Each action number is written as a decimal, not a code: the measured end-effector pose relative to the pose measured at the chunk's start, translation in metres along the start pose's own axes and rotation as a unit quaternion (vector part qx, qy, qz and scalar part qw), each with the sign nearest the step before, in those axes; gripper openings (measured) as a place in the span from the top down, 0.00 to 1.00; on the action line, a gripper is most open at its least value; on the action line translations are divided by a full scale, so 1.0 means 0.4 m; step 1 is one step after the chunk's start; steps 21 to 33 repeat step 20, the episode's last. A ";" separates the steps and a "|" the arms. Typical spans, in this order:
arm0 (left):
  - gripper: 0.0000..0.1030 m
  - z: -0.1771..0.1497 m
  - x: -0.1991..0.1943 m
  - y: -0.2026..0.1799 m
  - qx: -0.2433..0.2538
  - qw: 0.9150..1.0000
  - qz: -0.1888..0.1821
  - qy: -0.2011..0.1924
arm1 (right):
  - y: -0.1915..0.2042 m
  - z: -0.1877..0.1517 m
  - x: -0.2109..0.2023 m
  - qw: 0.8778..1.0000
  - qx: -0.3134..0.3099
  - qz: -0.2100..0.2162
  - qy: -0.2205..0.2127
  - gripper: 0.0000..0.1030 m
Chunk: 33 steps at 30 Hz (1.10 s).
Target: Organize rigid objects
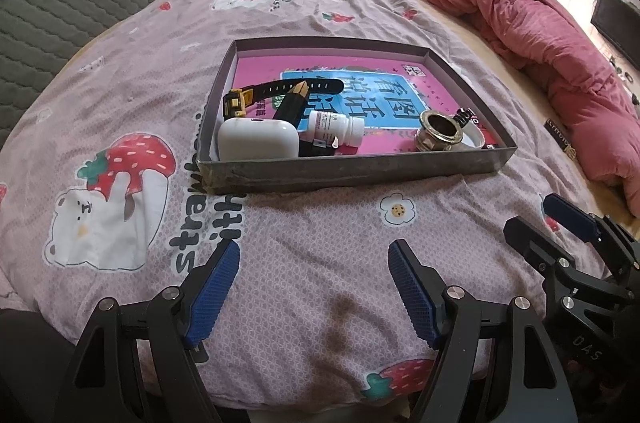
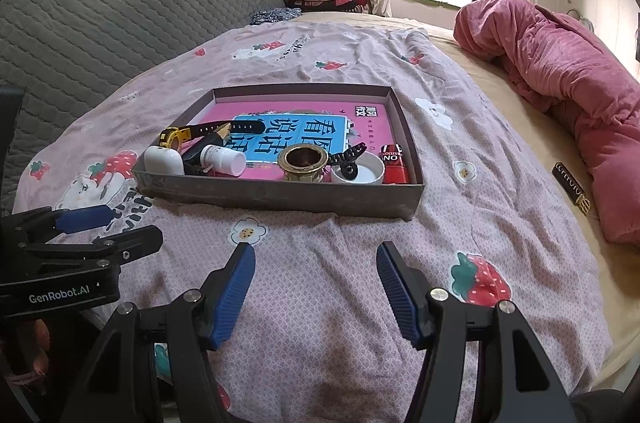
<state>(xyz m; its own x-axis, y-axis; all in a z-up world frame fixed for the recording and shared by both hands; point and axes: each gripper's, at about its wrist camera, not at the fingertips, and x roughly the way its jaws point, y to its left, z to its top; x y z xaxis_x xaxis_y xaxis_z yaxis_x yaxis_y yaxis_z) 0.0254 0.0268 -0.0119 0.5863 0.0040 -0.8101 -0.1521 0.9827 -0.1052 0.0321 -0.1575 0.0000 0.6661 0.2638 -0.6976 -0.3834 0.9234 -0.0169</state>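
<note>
Left gripper [image 1: 314,287] and right gripper [image 2: 316,287] hung empty, jaws spread, over bare quilt [image 2: 328,335]. At 12 o'clock, the tray [image 2: 280,197] already held watch [image 2: 180,135], pill bottle [image 2: 224,159], brass ring [image 2: 303,161], white case [image 2: 162,160], red can [image 2: 395,165]. Judging by that, sorting was nearly finished. Open approach; tray's near wall was the only edge.

One shallow grey tray [image 2: 280,193] sits on the bed, and it holds one pink-and-blue book [image 2: 360,121], one yellow-and-black watch [image 2: 176,136], one white earbud case [image 2: 163,159], one white pill bottle [image 2: 224,159], one brass ring fitting [image 2: 303,161], one black hair clip [image 2: 347,155], one small white dish [image 2: 366,175] and one red can [image 2: 394,163]. One dark gold-tipped item [image 1: 294,101] also lies there, its kind unclear. Two claws show, a left claw [image 1: 314,287] and a right claw [image 2: 316,287].
</note>
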 end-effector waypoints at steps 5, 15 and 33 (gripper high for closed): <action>0.24 0.000 -0.001 0.001 0.000 1.000 0.004 0.000 | 0.001 0.000 0.001 1.000 -0.003 0.000 0.001 0.39; 0.24 0.004 -0.004 0.011 -0.007 1.000 0.015 -0.007 | -0.001 0.002 0.004 1.000 -0.001 -0.005 0.003 0.39; 0.24 0.006 0.002 0.015 -0.009 1.000 0.019 -0.004 | -0.003 0.001 0.005 1.000 0.001 -0.004 0.005 0.39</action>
